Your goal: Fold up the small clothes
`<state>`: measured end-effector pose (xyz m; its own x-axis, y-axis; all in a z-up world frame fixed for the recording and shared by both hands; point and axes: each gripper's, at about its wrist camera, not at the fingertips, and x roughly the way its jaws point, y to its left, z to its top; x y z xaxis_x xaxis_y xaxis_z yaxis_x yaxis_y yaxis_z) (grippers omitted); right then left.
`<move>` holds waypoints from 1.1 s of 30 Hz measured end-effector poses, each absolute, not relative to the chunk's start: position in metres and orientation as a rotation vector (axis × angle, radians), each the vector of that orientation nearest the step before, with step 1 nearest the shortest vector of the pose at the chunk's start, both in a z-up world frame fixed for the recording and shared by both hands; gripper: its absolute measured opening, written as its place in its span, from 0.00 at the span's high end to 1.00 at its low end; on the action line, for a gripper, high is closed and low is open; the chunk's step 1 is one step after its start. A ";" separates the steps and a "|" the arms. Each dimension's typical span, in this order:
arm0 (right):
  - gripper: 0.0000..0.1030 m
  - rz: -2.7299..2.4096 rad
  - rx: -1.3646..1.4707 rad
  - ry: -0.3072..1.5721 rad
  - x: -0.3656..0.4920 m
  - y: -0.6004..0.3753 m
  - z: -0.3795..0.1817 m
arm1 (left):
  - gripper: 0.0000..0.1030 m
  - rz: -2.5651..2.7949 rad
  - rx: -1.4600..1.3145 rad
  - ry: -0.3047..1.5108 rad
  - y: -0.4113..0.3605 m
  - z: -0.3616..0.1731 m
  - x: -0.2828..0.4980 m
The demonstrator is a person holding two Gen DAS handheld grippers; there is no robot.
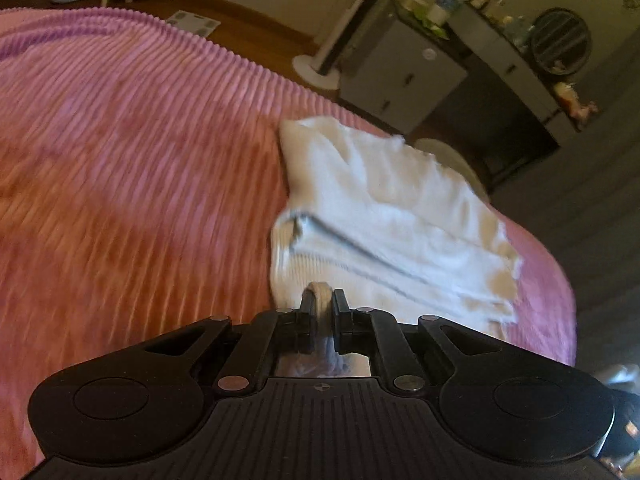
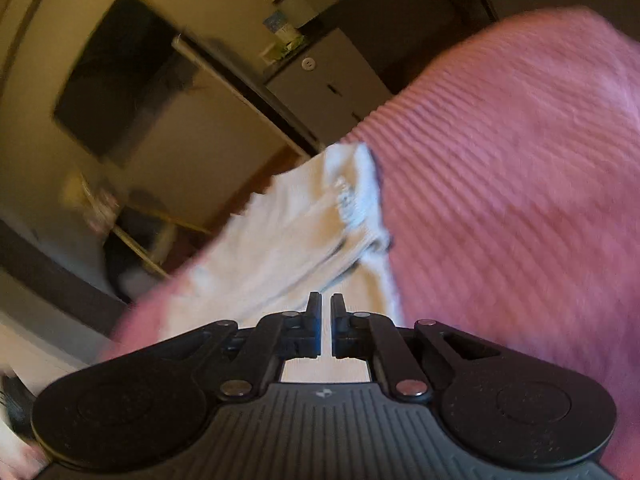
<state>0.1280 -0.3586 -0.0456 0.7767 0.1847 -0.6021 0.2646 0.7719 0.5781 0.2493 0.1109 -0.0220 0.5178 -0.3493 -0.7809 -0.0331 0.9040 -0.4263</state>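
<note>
A white sock [image 1: 384,216] lies on the pink bed cover [image 1: 132,168]. The left tool [image 1: 323,300] pinches its edge; the right tool [image 2: 325,304] looks nearly closed, its grip unclear. Mid-fold; next, carrying that edge across.

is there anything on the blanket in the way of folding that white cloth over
Nothing visible does. The white garment lies near the edge of the pink blanket, whose ribbed surface beside it is bare. The left gripper already pinches its near edge; the right gripper is nearly shut over it.
</note>
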 end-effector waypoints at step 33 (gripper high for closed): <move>0.93 0.322 0.929 0.743 0.087 -0.311 -0.062 | 0.90 -0.276 -0.516 1.015 0.129 -0.036 0.231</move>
